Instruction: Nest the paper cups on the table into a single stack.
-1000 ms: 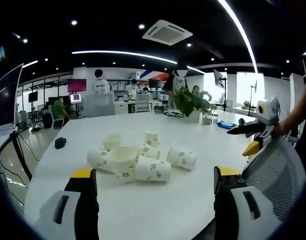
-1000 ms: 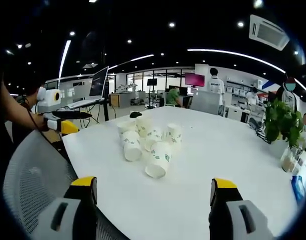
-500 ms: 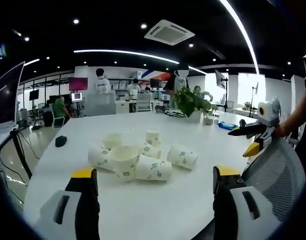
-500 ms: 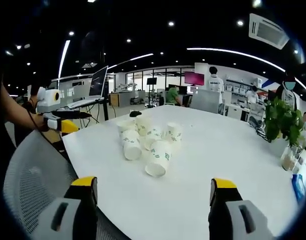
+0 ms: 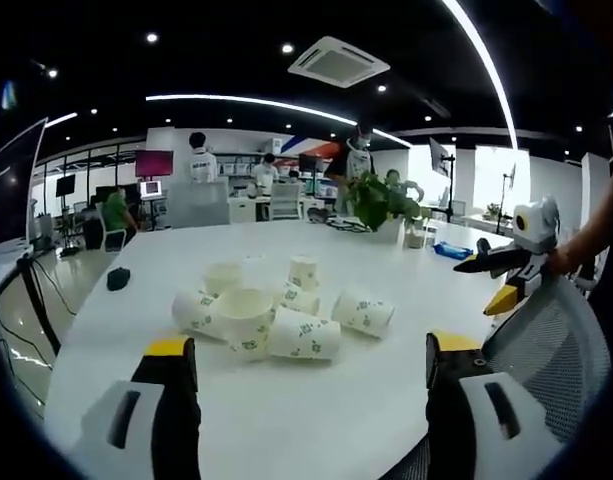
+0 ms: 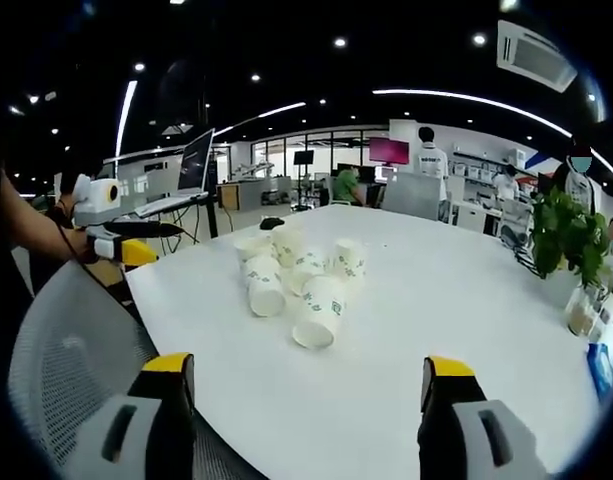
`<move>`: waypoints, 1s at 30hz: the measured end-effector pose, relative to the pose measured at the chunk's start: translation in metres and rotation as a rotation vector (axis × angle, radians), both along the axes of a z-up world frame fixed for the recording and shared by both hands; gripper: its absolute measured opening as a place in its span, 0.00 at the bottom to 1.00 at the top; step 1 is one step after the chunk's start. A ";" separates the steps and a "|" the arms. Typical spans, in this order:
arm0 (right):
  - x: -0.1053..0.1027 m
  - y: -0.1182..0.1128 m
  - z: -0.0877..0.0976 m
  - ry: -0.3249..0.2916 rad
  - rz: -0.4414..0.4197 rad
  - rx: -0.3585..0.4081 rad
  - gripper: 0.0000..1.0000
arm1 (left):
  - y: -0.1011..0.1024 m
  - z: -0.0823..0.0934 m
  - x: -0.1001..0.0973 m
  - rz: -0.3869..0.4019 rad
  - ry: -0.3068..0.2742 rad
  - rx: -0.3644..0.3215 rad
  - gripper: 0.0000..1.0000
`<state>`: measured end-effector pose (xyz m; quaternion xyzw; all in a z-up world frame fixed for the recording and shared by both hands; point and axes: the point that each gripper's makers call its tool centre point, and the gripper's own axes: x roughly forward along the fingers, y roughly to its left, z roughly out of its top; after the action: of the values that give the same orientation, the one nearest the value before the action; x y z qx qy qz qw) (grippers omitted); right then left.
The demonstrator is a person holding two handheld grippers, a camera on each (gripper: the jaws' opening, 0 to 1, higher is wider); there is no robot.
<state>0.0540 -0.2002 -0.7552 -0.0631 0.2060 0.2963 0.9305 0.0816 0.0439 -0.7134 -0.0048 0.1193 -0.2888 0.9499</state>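
My left claw [image 5: 304,375] and right claw [image 6: 304,392] hover level, jaws spread wide and empty, an arm [image 5: 596,225] behind each.

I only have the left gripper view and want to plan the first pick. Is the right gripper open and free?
Observer: Yes. In the right gripper view, the right gripper has its jaws wide apart with nothing between them.
Operator: Which cup is nearest to it?
Observer: A cup lying on its side at the near edge of the pile, with its mouth turned toward that gripper.
Operator: Is anything in the way?
Observer: No, just bare table. A mesh chair back stands at the left of that view, below the left gripper.
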 end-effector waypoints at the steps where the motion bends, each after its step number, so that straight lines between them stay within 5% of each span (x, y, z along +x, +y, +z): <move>1: 0.000 0.000 0.000 0.001 0.002 -0.001 0.95 | 0.000 0.000 0.000 0.002 -0.001 0.004 0.94; 15: 0.001 -0.002 -0.001 0.002 -0.005 0.004 0.94 | 0.011 -0.002 0.007 0.036 0.019 0.057 0.86; 17: 0.002 -0.002 -0.001 -0.001 -0.007 0.004 0.94 | 0.018 -0.004 0.012 0.056 0.015 0.107 0.83; 30: 0.002 -0.002 0.000 -0.002 -0.012 0.002 0.94 | 0.040 -0.012 0.049 0.090 0.040 0.143 0.75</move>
<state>0.0564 -0.2022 -0.7550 -0.0610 0.2053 0.2911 0.9324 0.1306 0.0839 -0.7253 0.0516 0.1583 -0.2364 0.9573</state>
